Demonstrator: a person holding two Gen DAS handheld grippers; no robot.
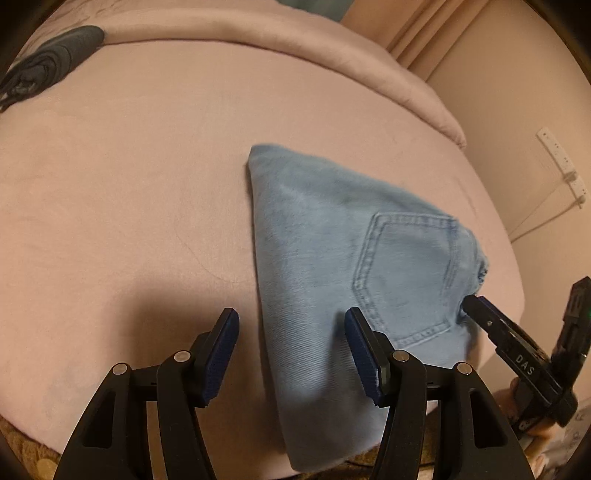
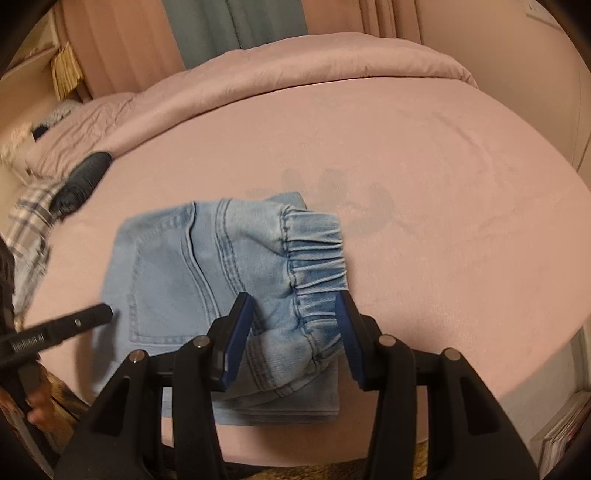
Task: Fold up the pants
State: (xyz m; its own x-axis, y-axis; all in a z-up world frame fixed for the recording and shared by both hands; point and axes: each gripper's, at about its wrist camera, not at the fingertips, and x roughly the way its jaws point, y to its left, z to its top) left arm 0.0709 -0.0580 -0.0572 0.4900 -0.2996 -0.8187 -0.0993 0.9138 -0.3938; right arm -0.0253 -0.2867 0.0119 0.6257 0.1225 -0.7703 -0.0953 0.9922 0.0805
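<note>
A pink bed (image 2: 424,177) fills both views, with curtains (image 2: 236,26) at the top (pink and grey-green). The folded jeans (image 2: 207,280) lie at lower centre. Both grippers, left (image 1: 291,350) and right (image 2: 293,336), are spread open, holding nothing.

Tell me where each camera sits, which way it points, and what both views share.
Left wrist: rides the open left gripper, looking forward and down over the folded light-blue denim pants on the pink bed sheet; the right gripper enters from the right.
Right wrist: rides the open right gripper, over the pants' elastic waistband; the left gripper enters at left.
Shared: pants, sheet, dark rolled garment, both grippers.
</note>
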